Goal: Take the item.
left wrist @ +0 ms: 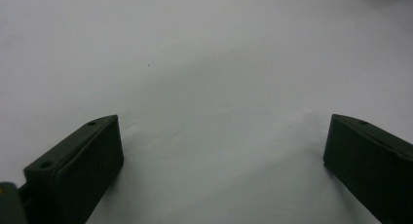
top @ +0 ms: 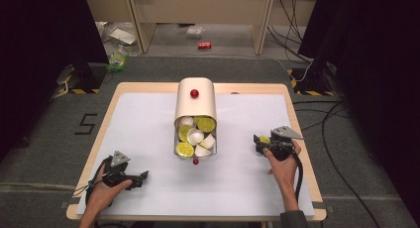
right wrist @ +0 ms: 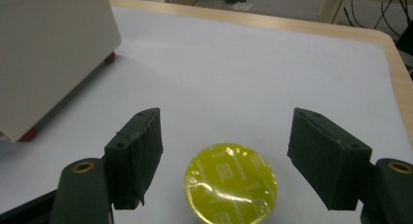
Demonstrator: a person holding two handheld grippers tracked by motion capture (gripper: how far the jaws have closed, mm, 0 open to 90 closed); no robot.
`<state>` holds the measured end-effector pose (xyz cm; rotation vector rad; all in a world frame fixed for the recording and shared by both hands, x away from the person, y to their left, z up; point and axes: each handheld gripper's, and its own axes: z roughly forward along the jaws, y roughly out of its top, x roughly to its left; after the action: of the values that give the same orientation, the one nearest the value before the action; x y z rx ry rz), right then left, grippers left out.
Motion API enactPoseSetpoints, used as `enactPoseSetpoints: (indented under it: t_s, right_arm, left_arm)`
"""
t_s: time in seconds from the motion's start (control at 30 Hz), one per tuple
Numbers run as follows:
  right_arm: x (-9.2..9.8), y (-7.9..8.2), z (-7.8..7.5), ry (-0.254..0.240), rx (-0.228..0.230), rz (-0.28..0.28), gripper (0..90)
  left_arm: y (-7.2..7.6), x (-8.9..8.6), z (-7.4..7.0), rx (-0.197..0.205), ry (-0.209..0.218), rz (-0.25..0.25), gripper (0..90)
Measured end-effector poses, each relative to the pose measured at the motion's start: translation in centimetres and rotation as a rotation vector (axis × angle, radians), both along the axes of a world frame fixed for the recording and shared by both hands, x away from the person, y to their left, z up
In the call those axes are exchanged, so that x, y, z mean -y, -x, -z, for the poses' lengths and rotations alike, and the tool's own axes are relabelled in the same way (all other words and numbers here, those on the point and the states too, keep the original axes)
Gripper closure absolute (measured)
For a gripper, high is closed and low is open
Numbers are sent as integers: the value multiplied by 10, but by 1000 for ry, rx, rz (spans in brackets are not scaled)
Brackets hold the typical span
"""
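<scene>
— What do you see past your table?
— A red can on the floor behind it, and a green bag off its far-left corner.
— And beside it?
— A floor marking to its left, cables to its right.

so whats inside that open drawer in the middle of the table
The drawer holds a pile of small capsules, some showing yellow-green foil lids, others showing white. Its rear part runs under the cream box, so anything back there, or beneath the top layer, is covered.
</scene>
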<state>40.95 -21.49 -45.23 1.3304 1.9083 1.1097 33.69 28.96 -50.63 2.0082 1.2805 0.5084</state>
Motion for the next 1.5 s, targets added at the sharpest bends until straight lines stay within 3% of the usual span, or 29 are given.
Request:
enactPoseSetpoints:
  t_s: [0.6,1.07,1.5]
  right_arm:
    - [-27,24,-28,-28,84,-97,287]
    - [-45,36,-36,-43,104,-154,287]
    - [-46,44,-38,-50,114,-170,288]
  left_arm:
    - [0,0,0,0,1,0,2]
    - [0,0,0,1,5,-1,3]
    - [0,0,0,-1,2,0,1]
